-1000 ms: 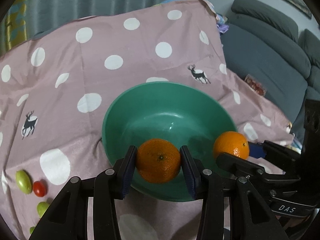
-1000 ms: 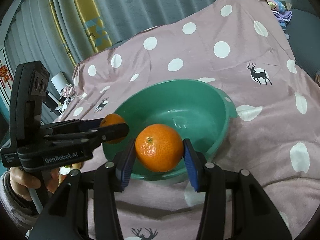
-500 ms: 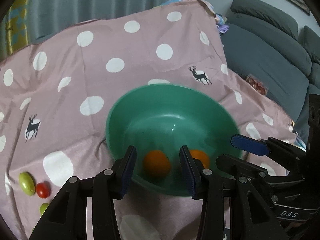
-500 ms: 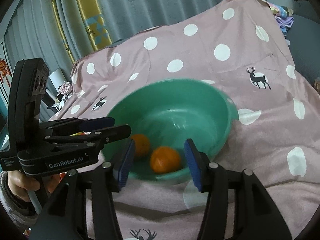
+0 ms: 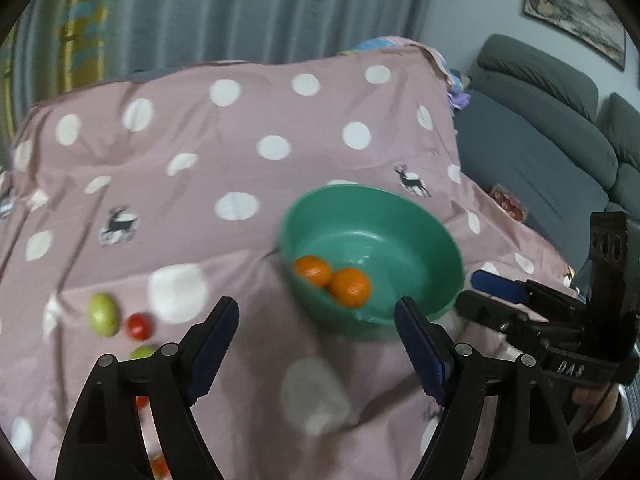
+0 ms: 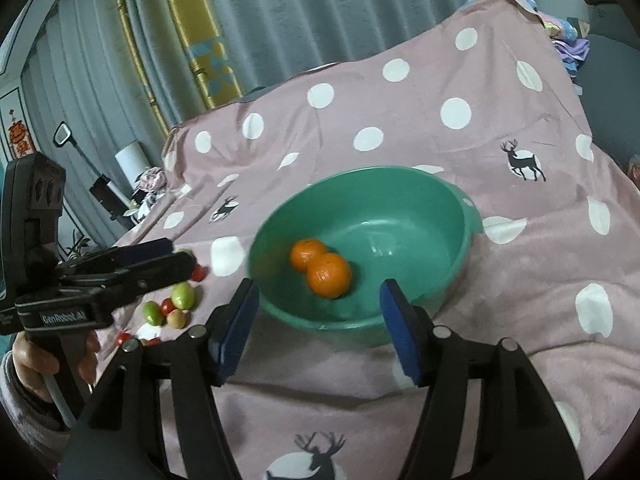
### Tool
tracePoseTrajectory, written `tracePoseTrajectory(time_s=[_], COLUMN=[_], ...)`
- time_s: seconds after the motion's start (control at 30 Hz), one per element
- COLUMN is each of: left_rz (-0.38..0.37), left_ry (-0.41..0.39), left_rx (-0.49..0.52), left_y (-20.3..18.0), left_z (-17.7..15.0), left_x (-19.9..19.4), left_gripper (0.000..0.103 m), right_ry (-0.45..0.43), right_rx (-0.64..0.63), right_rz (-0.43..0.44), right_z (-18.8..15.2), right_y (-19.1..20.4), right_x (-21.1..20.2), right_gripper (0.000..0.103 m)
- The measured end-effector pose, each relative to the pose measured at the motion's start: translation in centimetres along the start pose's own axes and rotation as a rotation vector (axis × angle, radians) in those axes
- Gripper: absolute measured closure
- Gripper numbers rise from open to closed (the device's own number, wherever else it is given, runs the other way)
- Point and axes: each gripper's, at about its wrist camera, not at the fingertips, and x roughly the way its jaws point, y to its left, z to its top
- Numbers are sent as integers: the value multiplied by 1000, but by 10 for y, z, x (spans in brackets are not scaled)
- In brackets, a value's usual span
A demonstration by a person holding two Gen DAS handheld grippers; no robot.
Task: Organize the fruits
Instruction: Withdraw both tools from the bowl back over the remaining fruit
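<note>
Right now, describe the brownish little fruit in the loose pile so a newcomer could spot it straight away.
Start at the green bowl on the pink dotted cloth, then look left to the loose pile of small fruits. The brownish fruit lies at the pile's near edge, round and tan, among green fruits and red tomatoes.

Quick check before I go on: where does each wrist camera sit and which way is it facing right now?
Left wrist: on the left claw, facing down across the spotted cloth at the green bowl; its own open fingers show, with the right claw at right.
Right wrist: on the right claw, facing the bowl straight on; its open fingers show, with the left claw and a hand at left.
Shared: bowl, two oranges, loose small fruit.
</note>
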Motion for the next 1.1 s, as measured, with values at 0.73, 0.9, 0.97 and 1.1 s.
tracePoseTrajectory(time_s=[0.73, 0.9, 0.97, 1.1], left_rz=[331, 324, 313, 293], left_ry=[57, 81, 96, 123], left_rx=[-207, -108, -79, -62], left_y=[123, 114, 111, 113], left_z=[-115, -119, -121, -122], left_x=[-100, -89, -83, -72], left_gripper=[23, 23, 25, 31], right_ry=[122, 176, 197, 228], right_rx=[-174, -206, -212, -223], right_rz=[112, 131, 143, 160], right_z=[-24, -33, -35, -39], right_y=[88, 107, 113, 122], right_x=[1, 17, 24, 34], right_gripper=[39, 39, 39, 39])
